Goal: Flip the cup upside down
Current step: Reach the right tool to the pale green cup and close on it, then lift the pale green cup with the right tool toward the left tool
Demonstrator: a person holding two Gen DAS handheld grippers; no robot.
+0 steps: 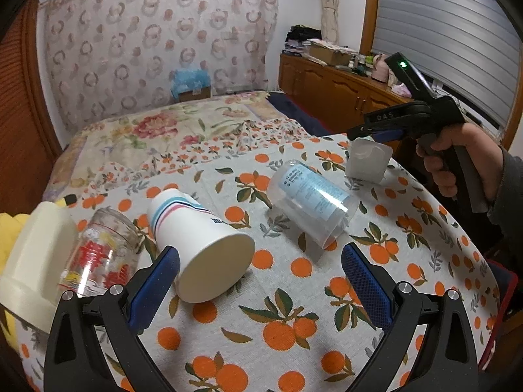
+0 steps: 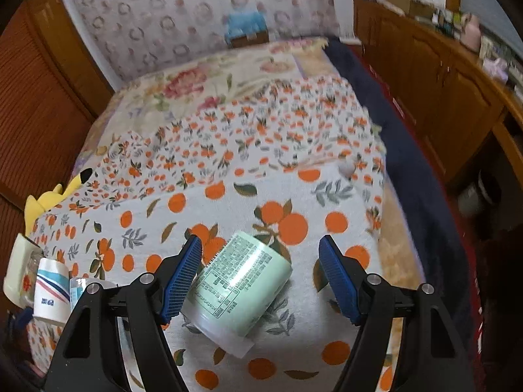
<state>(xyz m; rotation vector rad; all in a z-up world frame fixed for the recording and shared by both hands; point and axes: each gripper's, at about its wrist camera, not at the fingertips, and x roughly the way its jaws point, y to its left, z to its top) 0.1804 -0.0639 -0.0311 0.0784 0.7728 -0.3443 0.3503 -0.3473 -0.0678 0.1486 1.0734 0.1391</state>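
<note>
A pale green plastic cup [image 2: 238, 284] with printed text lies on its side on the orange-print tablecloth [image 2: 228, 202], between the open fingers of my right gripper [image 2: 261, 277], which hovers above it without touching. The same cup [image 1: 367, 163] shows in the left wrist view under the right gripper [image 1: 362, 130]. My left gripper [image 1: 260, 281] is open and empty, just behind a white paper cup [image 1: 202, 245] with blue and pink stripes lying on its side. A clear plastic cup [image 1: 310, 202] with a blue label also lies on its side.
A glass jar [image 1: 101, 251] with red print and a cream plastic container [image 1: 36, 254] lie at the left. A yellow plush [image 2: 55, 196] sits at the table's left edge. A bed with floral covers lies behind; wooden cabinets [image 1: 333, 91] stand at the right.
</note>
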